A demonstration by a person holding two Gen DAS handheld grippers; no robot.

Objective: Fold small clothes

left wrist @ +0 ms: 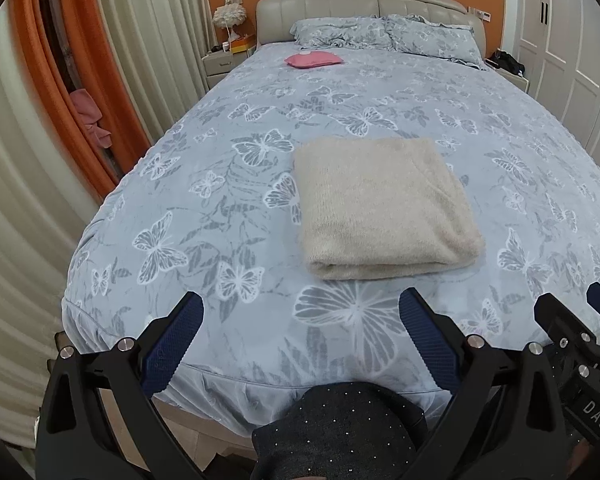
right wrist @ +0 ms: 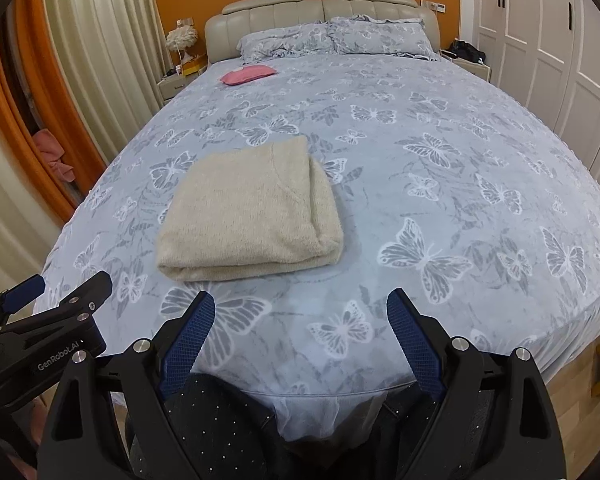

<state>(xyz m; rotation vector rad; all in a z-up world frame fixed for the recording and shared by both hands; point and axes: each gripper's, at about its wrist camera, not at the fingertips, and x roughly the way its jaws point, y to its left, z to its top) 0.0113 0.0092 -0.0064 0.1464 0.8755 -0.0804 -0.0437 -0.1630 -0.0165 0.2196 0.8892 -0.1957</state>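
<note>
A beige fuzzy garment (left wrist: pixel 384 208) lies folded into a thick rectangle on the blue butterfly bedspread (left wrist: pixel 228 184), near the foot of the bed. It also shows in the right wrist view (right wrist: pixel 252 212). My left gripper (left wrist: pixel 300 308) is open and empty, held back from the garment's near edge over the foot of the bed. My right gripper (right wrist: pixel 300 308) is open and empty, to the right of the garment and short of it. Each gripper shows at the edge of the other's view.
A small pink cushion (left wrist: pixel 314 59) lies far up the bed near two pillows (left wrist: pixel 384 32). Curtains (left wrist: pixel 28 200) hang on the left and white wardrobe doors (left wrist: pixel 572 40) stand on the right. The person's dark speckled knee (left wrist: pixel 340 428) is below the grippers.
</note>
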